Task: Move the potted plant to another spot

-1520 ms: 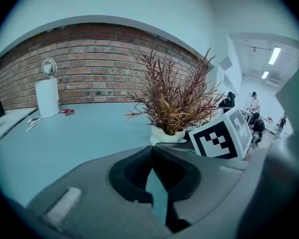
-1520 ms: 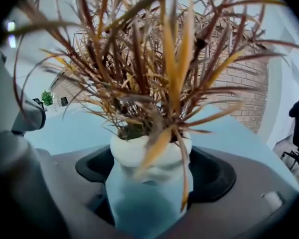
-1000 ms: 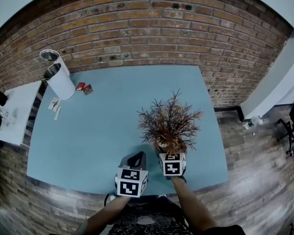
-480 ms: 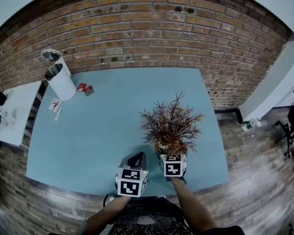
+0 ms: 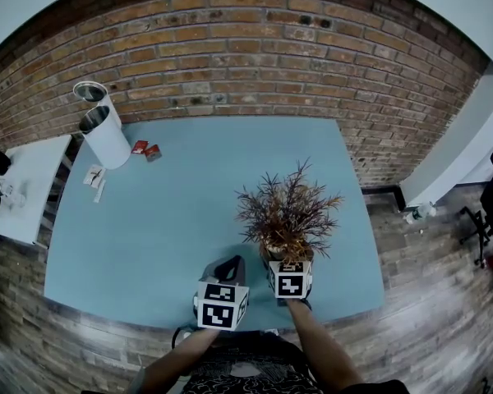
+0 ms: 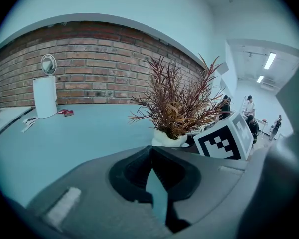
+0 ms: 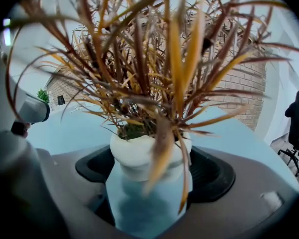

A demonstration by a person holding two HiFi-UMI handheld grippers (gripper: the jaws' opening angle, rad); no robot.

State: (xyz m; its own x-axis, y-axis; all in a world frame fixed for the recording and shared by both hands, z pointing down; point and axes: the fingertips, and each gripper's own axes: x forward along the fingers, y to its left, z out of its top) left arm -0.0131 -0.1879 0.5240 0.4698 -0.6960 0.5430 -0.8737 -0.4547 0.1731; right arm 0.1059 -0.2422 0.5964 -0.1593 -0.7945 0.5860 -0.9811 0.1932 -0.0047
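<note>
Now | right gripper: jaws apparently clamped on potted plant | left gripper: jaws together, empty, just beside | blue table, near edge

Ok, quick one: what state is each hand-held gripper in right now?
Left hand-held gripper: closed, holding nothing.
Right hand-held gripper: closed on the potted plant, gripping its white pot.

Even, soft light; strong fisheye bending, near leaves blurred.
</note>
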